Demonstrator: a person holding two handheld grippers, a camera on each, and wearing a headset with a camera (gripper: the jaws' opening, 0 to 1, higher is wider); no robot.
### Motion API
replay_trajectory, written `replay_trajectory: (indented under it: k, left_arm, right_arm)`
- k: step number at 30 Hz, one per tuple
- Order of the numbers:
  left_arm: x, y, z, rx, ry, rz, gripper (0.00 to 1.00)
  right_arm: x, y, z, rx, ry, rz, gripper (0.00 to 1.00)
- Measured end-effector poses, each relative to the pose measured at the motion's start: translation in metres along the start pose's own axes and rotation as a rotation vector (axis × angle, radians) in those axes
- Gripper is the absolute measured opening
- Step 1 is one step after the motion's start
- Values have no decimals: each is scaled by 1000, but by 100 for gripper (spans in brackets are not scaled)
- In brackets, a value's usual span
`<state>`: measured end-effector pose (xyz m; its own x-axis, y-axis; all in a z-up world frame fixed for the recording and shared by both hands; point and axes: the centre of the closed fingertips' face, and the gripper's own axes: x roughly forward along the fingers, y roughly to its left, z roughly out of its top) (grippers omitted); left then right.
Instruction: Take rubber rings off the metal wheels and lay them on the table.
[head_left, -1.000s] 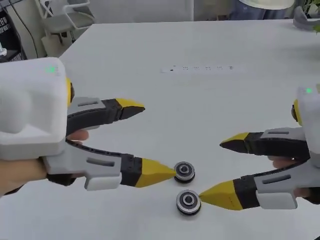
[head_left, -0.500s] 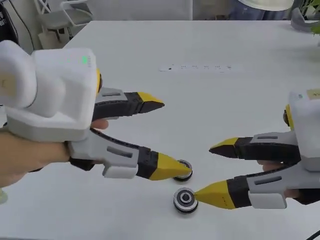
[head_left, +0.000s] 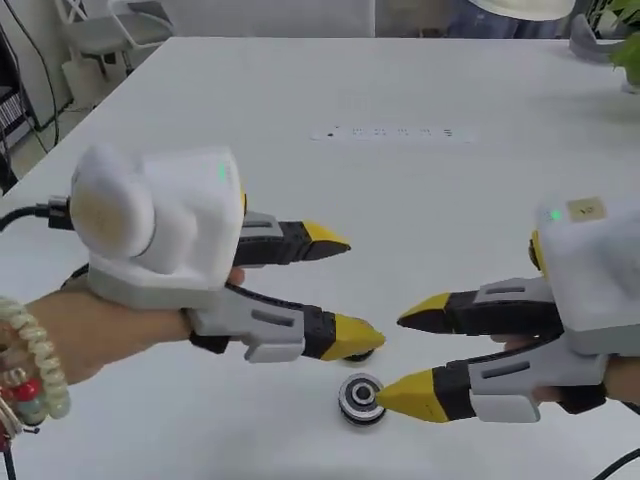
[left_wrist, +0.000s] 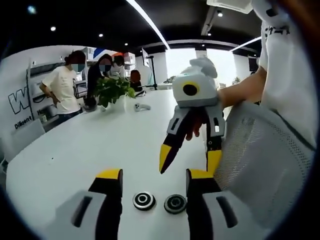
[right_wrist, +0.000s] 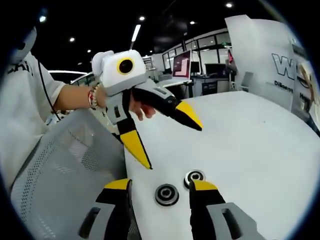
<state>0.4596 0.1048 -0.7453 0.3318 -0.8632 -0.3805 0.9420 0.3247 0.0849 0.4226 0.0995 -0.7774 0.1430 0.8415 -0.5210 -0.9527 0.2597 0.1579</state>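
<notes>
Two small metal wheels with dark rubber rings lie on the white table (head_left: 420, 200). The near wheel (head_left: 360, 397) touches the lower jaw tip of my right gripper (head_left: 395, 355), which is open. The far wheel (head_left: 364, 353) is mostly hidden under the lower jaw of my left gripper (head_left: 358, 290), also open. In the left gripper view both wheels (left_wrist: 143, 200) (left_wrist: 175, 203) lie just ahead of the open left gripper (left_wrist: 155, 177), with the right gripper (left_wrist: 189, 161) facing it. In the right gripper view the wheels (right_wrist: 166, 194) (right_wrist: 194, 176) lie by the right gripper (right_wrist: 161, 186).
A row of small dark marks (head_left: 385, 132) lies farther out on the table. Chairs (head_left: 100, 30) stand beyond the far left corner. A potted plant (left_wrist: 112, 90) sits on the table's far end, with people behind it. A mesh chair back (left_wrist: 260, 165) is close to the near edge.
My left gripper has moved right and forward, and its lower jaw now covers most of the far wheel. The right gripper has edged left beside the near wheel. Both stay open.
</notes>
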Motion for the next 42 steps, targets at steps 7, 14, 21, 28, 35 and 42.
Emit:
replay_trajectory:
  k: [7,14,21,28,35,42]
  left_arm:
    - [5,-9,-22,-28,23,-27,43]
    - [7,-11,-42,-28,73,-36,40]
    - [14,-11,-45,-23,76,-41,36]
    - [22,-25,-60,4,124,-93,30]
    - [27,-30,-72,31,167,-99,22]
    - [30,-35,-80,37,193,-111,16]
  right_arm:
    - [9,0,-15,18,34,20,38]
    - [17,0,-29,5,77,38,36]
    - [26,0,-47,-18,152,32,34]
    - [31,-7,-61,-4,192,19,26]
    - [34,-13,-66,25,194,-2,25]
    - [38,-9,-66,-2,193,3,23]
